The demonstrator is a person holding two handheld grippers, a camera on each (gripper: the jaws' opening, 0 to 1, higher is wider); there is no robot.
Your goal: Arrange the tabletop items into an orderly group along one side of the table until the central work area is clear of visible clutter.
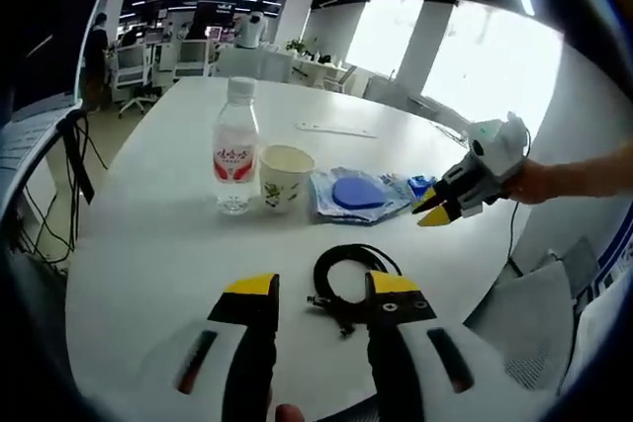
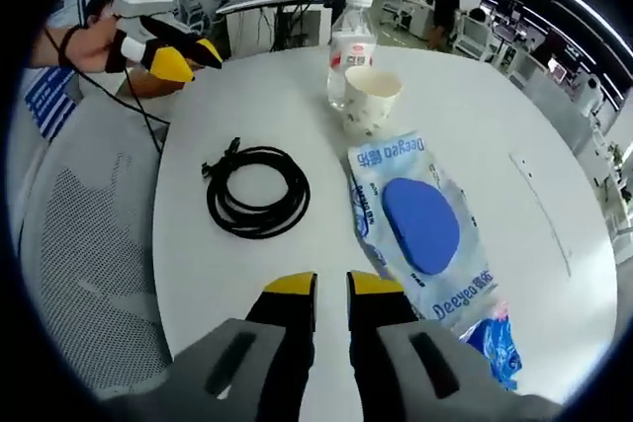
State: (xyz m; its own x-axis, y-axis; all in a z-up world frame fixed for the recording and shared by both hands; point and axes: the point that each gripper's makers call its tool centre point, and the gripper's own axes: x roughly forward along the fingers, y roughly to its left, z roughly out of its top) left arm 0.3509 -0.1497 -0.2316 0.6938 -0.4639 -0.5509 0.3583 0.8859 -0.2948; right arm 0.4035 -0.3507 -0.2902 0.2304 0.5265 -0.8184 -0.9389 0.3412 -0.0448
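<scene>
Your left hand-held gripper has its jaws apart, empty, just short of the coiled cable. Your right hand-held gripper has jaws nearly together, empty, beside the blue packet. The bottle and paper cup stand touching near mid-counter. Risks: pinch one loop and the coil unravels, dragging its plug. The packet is flat and slippery. Nudge the cup and the bottle tips.

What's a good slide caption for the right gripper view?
Right gripper poised over a white table holding coiled cable, blue packet, cup and bottle.
</scene>
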